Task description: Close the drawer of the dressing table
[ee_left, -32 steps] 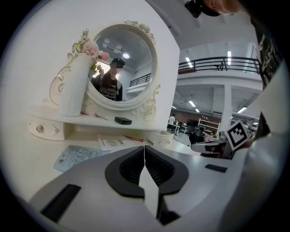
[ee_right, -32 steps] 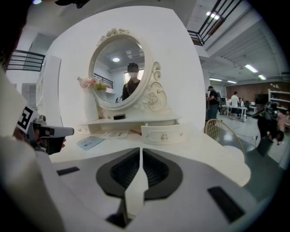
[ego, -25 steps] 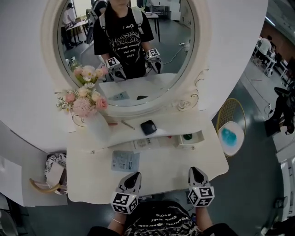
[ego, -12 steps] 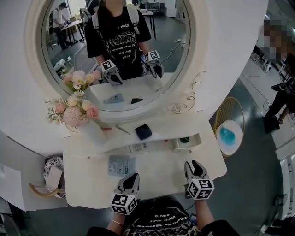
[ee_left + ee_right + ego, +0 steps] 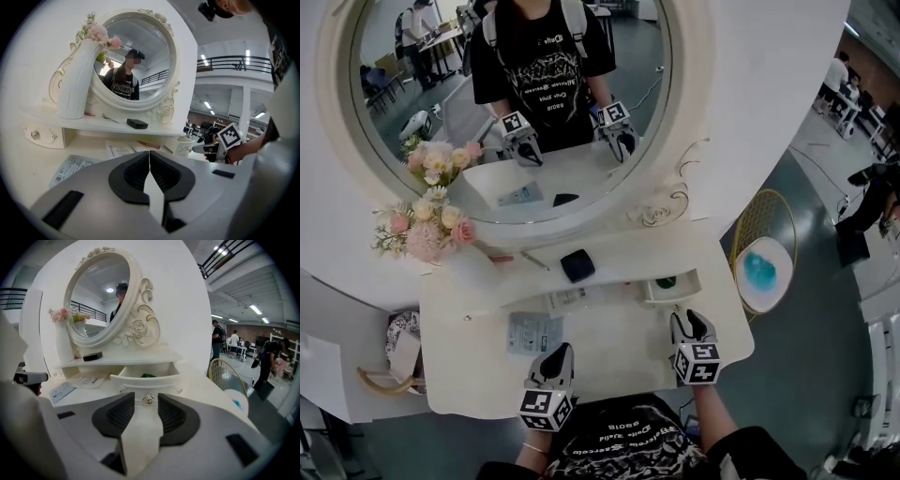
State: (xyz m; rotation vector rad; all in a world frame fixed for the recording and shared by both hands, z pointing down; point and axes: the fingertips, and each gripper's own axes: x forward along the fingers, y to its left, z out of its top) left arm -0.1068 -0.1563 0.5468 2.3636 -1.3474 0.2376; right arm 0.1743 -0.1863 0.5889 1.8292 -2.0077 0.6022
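Note:
The dressing table's small right drawer (image 5: 671,287) stands pulled out under the shelf, with a green thing (image 5: 666,281) inside. In the right gripper view its white front (image 5: 145,380) and metal knob (image 5: 147,398) lie straight ahead. My right gripper (image 5: 688,320) (image 5: 146,406) sits just before that front. It is open, its jaws have just been opening, and nothing is between them; the knob shows beyond the tips. My left gripper (image 5: 560,352) (image 5: 149,155) is shut and empty, over the tabletop near its front edge.
A white vase (image 5: 474,268) of pink flowers, a black box (image 5: 577,265) and a pen sit on the shelf below the round mirror (image 5: 506,94). Leaflets (image 5: 534,333) lie on the tabletop (image 5: 619,352). A yellow wire chair (image 5: 762,267) stands at the right.
My right gripper has moved forward toward the drawer front and its jaws have parted. My left gripper has shifted a little over the tabletop, still shut.

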